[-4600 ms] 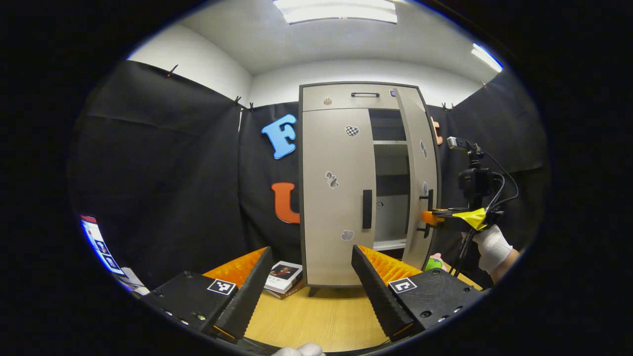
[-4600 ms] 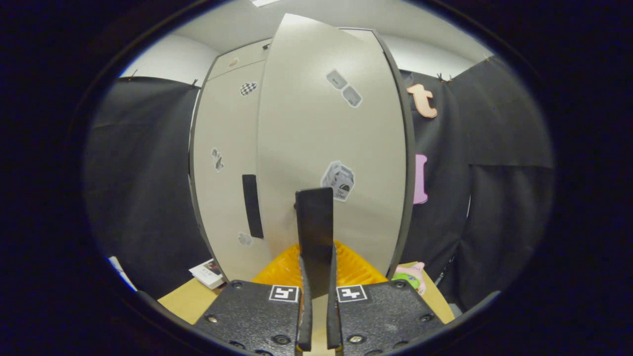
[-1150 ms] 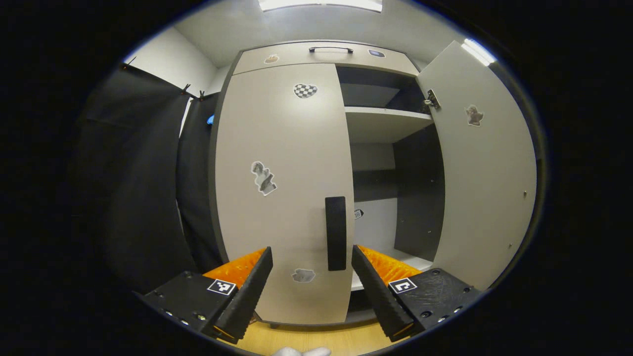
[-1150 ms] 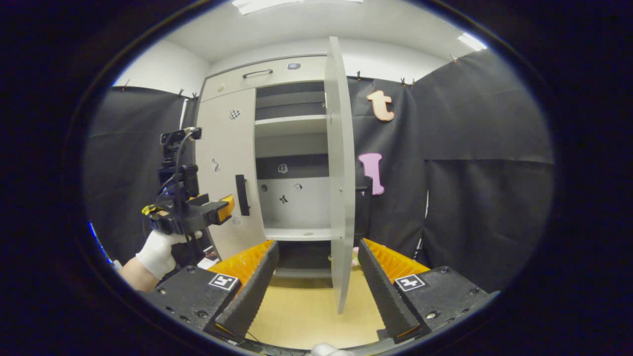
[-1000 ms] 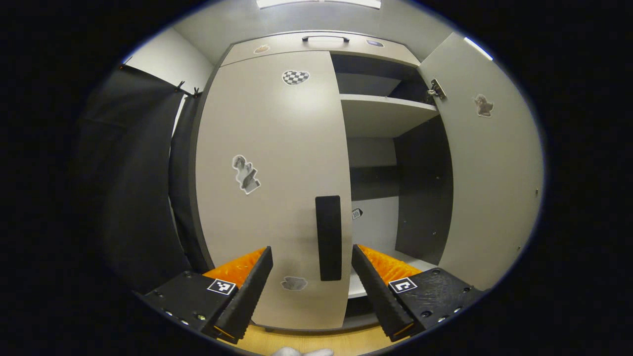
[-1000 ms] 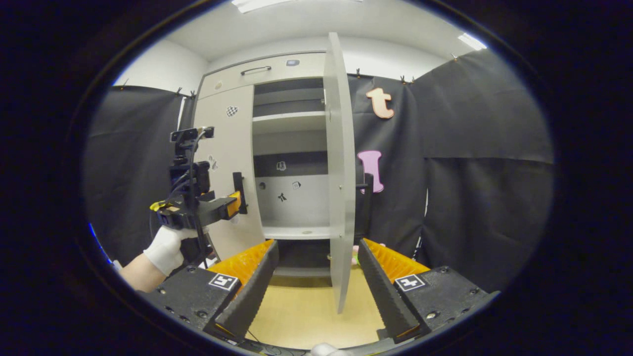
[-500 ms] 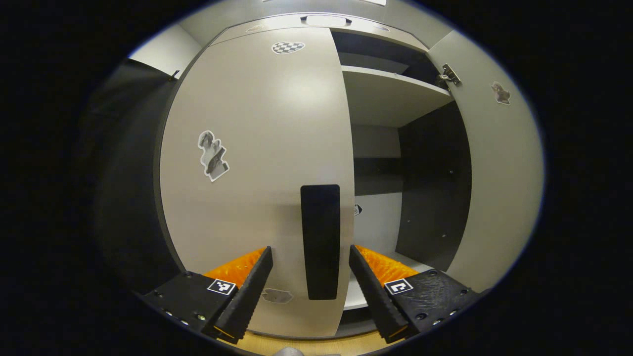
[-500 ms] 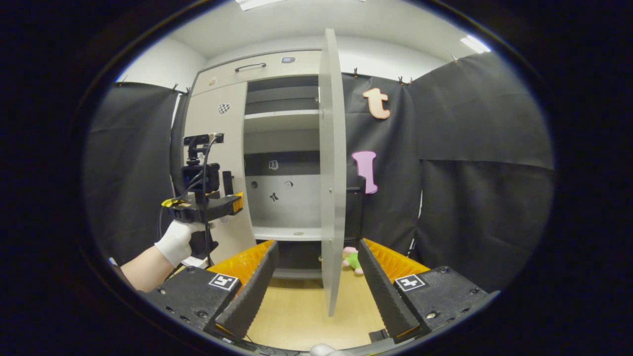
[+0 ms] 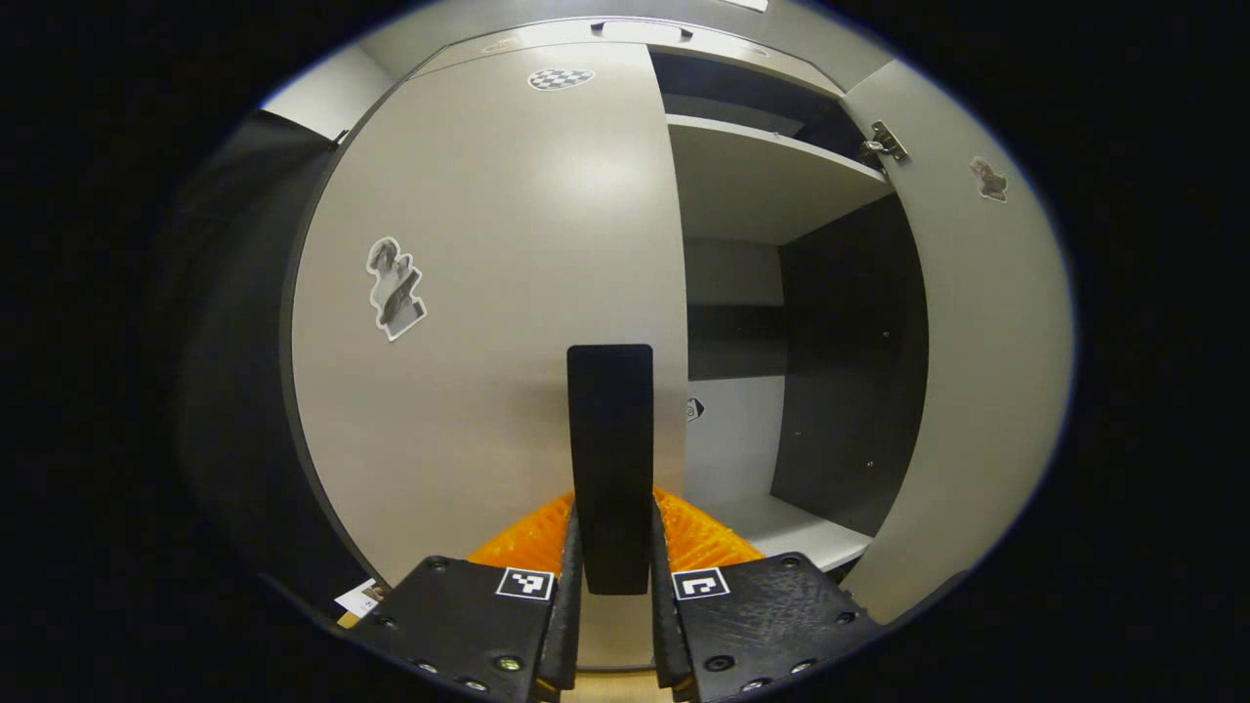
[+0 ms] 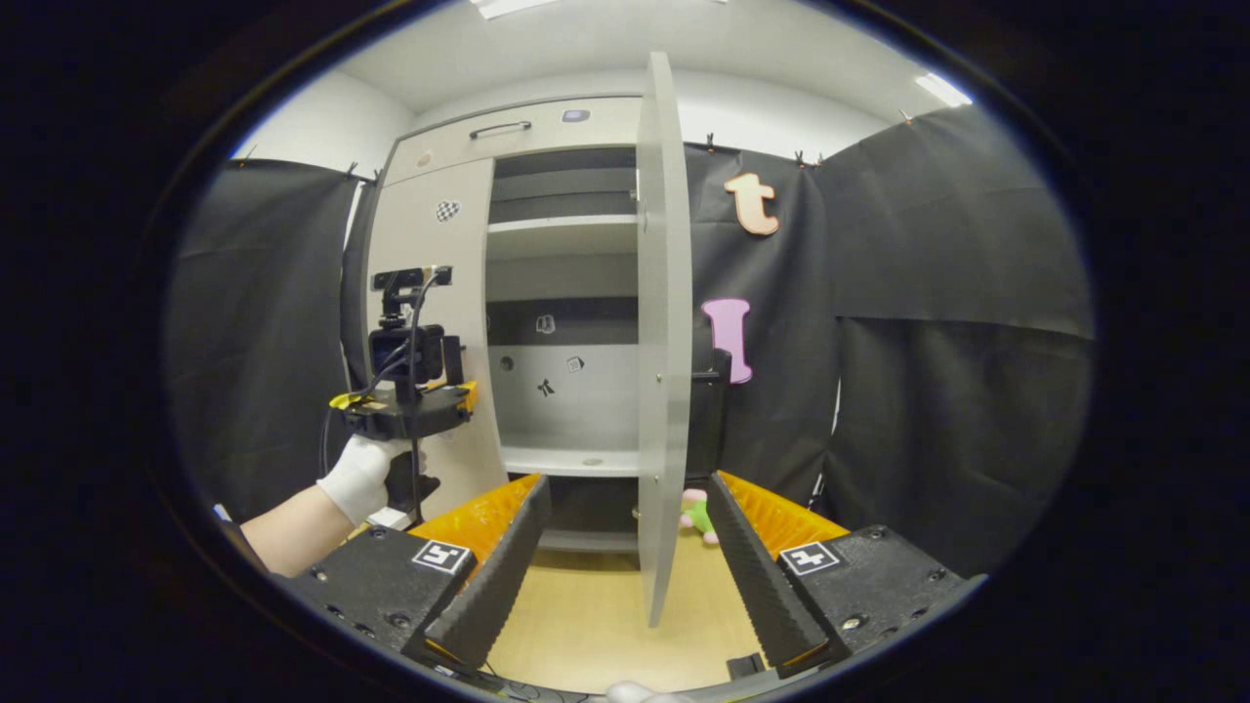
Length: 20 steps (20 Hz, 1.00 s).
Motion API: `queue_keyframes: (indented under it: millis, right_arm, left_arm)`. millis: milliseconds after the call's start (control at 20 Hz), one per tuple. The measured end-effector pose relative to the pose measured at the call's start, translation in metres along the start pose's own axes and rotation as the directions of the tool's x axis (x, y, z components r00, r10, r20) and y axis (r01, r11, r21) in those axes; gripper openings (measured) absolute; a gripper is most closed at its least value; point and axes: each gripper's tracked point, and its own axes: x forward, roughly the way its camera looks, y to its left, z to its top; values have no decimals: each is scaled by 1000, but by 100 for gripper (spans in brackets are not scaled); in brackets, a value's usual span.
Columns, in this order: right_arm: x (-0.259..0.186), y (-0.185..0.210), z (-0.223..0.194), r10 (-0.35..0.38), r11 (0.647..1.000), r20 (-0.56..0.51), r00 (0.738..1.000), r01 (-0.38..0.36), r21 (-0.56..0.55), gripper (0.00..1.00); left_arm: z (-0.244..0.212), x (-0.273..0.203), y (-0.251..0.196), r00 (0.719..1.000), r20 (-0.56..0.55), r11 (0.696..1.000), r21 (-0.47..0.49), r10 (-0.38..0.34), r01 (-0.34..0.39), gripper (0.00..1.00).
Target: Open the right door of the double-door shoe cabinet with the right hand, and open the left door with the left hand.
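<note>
The task stands about halfway. The right door (image 10: 662,332) of the shoe cabinet (image 10: 562,127) is swung well open, seen edge-on in the right gripper view, with the shelves (image 10: 571,459) behind it bare to view; in the left gripper view the same door (image 9: 977,371) stands out to the right side with its hinge at the top. The right gripper (image 10: 625,547) hangs back from the cabinet over the worktop (image 10: 586,625), its fingers spread wide apart and holding nothing, the door's lower edge showing between them but farther off. What is left is the left door (image 9: 488,293), which looks flush with the cabinet front and not yet opened. The left gripper (image 9: 612,576) is right up against it, its fingers drawn together on the dark vertical handle (image 9: 610,459), one on each side of it, so the grasp seems made. From the right gripper view that gripper (image 10: 415,405) and the gloved hand (image 10: 361,478) holding it sit at the left door's inner edge. The remaining step, as I judge it, is to pull that handle outward and swing the door round on its hinges.
</note>
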Motion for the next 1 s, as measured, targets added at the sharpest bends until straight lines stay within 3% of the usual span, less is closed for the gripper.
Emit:
queue_keyframes:
  millis: [50, 200, 350, 1000]
  right_arm:
    - [0, 0, 0, 3, 1000, -3, 1000, -3, 0, 100]
    - [1, 1, 1, 11, 1000, 4, 1000, -11, -3, 100]
    - [0, 2, 2, 21, 1000, 11, 1000, -21, -7, 100]
    - [-1, 15, 8, 99, 995, 32, 995, -99, -27, 100]
  left_arm:
    - [-1, 2, 2, 1000, -1, 1000, 1, -3, 3, 30]
    - [-2, 0, 2, 1000, -12, 1000, -16, 12, -12, 12]
    - [-1, -3, 2, 1000, -5, 1000, -5, 11, -11, 3]
    - [-1, -28, 4, 999, 6, 999, -13, -32, 32, 2]
